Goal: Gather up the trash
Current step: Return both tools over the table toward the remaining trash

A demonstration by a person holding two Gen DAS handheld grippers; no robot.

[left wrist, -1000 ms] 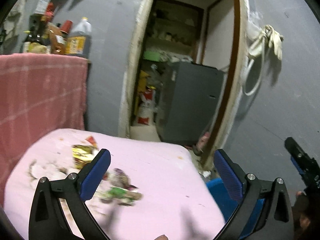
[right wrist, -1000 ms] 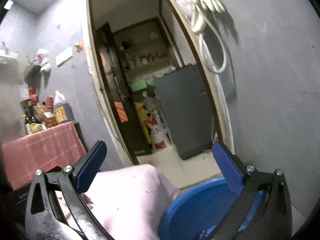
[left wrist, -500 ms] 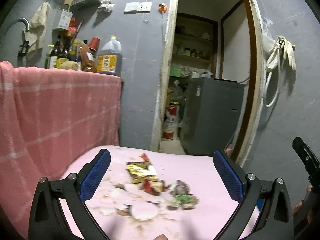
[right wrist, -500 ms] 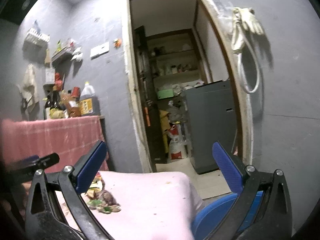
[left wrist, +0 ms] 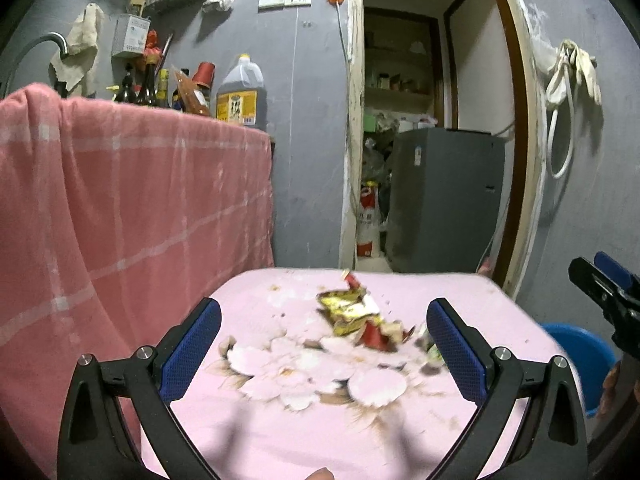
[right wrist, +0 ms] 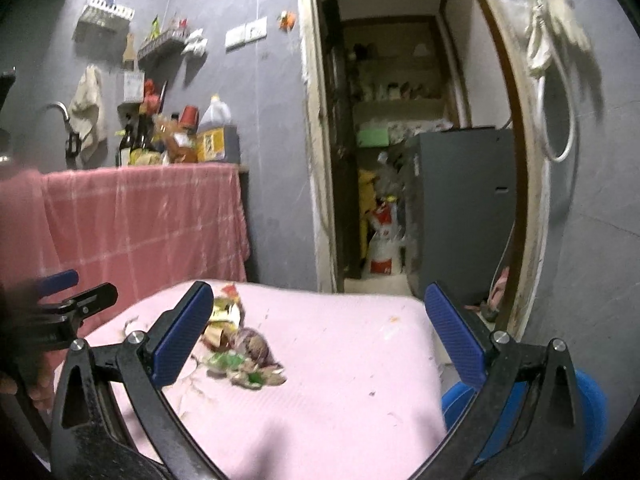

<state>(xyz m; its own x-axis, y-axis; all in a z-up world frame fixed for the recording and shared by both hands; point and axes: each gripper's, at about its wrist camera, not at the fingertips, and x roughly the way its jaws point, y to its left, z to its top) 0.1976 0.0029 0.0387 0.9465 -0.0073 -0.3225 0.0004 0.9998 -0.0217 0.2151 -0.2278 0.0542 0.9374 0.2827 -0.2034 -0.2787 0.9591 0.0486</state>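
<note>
A: Blue pads, wide apart on both sides. The left claw [left wrist: 323, 344] is spread and grasps nothing; the right claw [right wrist: 318, 334] is spread too, also bare.

B: And under them?

A: A pink flowered cloth [left wrist: 304, 432] over the table. Both claws hang above it, not touching.

B: Where is the trash?

A: A small heap of trash [left wrist: 362, 322] lies on the cloth, ahead of the left claw and nearer its right finger: a yellow wrapper [left wrist: 344, 308], red scraps, some green bits. From the right wrist the same heap sits just beside that claw's left finger.

B: Anything to drop it in?

A: A blue basin [right wrist: 588, 408] stands low past the table's right edge.

B: Further out?

A: A pink checked cloth [left wrist: 120, 208] draped at left with bottles [left wrist: 240, 94] on top, then an open doorway with a grey cabinet [left wrist: 444, 196] inside.
</note>
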